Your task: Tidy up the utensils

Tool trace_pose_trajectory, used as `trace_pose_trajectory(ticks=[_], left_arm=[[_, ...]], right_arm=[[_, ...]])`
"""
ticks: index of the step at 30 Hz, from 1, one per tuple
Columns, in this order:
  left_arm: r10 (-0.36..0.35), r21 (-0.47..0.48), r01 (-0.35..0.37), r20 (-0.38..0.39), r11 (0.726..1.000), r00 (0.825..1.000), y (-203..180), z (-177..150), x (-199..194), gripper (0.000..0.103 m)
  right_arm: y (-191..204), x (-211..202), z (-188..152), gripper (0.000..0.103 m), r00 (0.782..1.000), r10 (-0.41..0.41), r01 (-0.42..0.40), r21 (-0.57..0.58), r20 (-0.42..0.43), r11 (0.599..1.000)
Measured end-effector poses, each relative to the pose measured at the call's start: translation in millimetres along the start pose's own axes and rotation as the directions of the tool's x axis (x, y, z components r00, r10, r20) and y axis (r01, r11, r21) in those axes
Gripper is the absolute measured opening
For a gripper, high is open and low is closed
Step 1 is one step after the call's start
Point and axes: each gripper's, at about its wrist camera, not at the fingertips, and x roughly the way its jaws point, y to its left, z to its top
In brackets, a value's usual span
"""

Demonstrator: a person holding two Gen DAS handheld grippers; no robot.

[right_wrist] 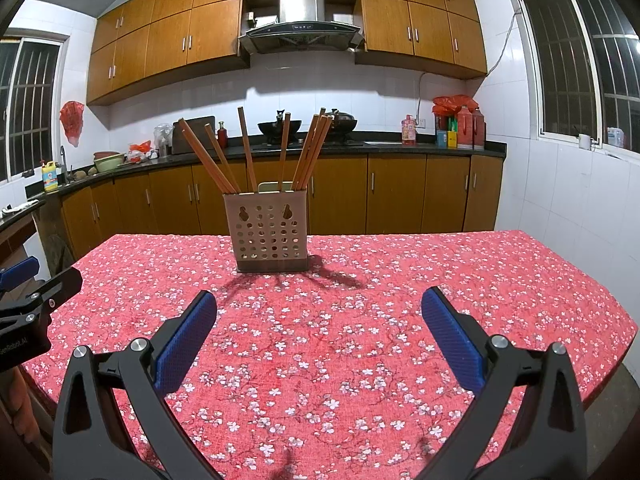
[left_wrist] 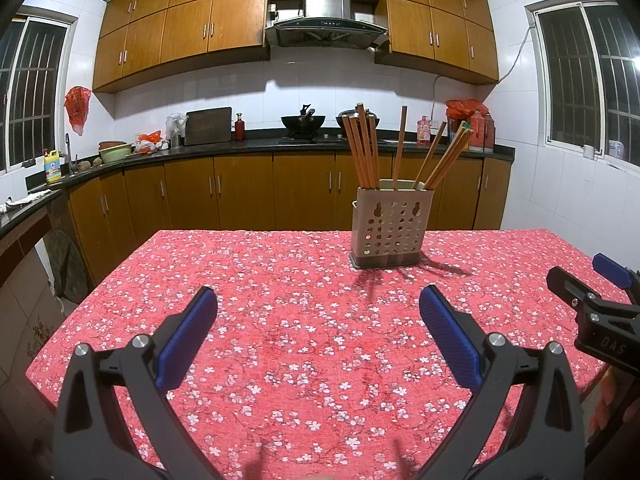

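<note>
A beige perforated utensil holder (left_wrist: 390, 226) stands upright on the table with the red floral cloth (left_wrist: 280, 320); it also shows in the right wrist view (right_wrist: 267, 232). Several wooden chopsticks (left_wrist: 366, 148) stand in it, fanned out, and show in the right wrist view too (right_wrist: 248, 148). My left gripper (left_wrist: 318, 300) is open and empty, low over the cloth, well short of the holder. My right gripper (right_wrist: 319, 300) is open and empty, also short of the holder. Each gripper shows at the edge of the other's view, the right (left_wrist: 588, 280) and the left (right_wrist: 28, 280).
The table's far edge (right_wrist: 360, 236) lies just behind the holder. Beyond it run wooden kitchen cabinets (left_wrist: 240, 196) with a dark counter holding woks (left_wrist: 303, 121), bottles and bowls. Windows are on both side walls.
</note>
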Motion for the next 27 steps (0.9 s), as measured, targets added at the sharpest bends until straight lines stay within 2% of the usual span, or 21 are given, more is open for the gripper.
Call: trace_pose_trajectory(ticks=[27], left_arm=[[-0.006,0.003,0.006,-0.006,1.000,1.000,-2.4,-3.3,3.3,0.099]], right_arm=[[1.8,2.9,-5.2,0.101,1.000,0.000,0.000,0.006,-0.015,1.000]])
